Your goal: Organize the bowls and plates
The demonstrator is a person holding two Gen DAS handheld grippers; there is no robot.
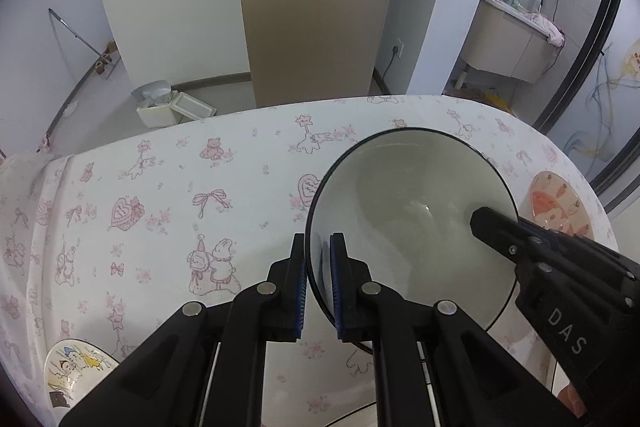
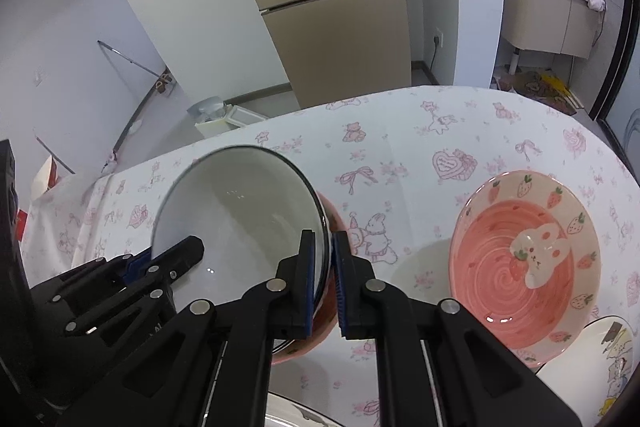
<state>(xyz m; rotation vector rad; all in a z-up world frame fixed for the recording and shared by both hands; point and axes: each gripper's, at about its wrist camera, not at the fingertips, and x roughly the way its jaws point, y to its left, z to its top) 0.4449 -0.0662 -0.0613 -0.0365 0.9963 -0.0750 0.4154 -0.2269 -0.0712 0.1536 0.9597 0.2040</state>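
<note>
Gripping opposite sides of one rim, the two grippers share a white bowl point(image 1: 412, 223) with a thin dark edge and a pink outside. The left gripper point(image 1: 319, 259) has its blue-padded jaws closed on the bowl's near-left rim, one pad inside and one outside; the right gripper point(image 2: 325, 259) has its jaws clamped the same way on the other side of the rim. The bowl is tilted, its open face turned toward the left gripper's camera, above a tabletop point(image 1: 168, 187) covered in a white cloth printed with pink bears, bows and hearts. Whether its base touches the cloth I cannot tell. Just beside it, on the right gripper's side, a pink plate point(image 2: 524, 267) with strawberries and a white rabbit lies flat on the cloth. A small white dish point(image 1: 78, 367) with cartoon figures lies at the near edge on the left gripper's side. Beyond the tabletop stands a tall beige fridge point(image 1: 316, 7), and farther right a bathroom vanity point(image 1: 508, 39).
</note>
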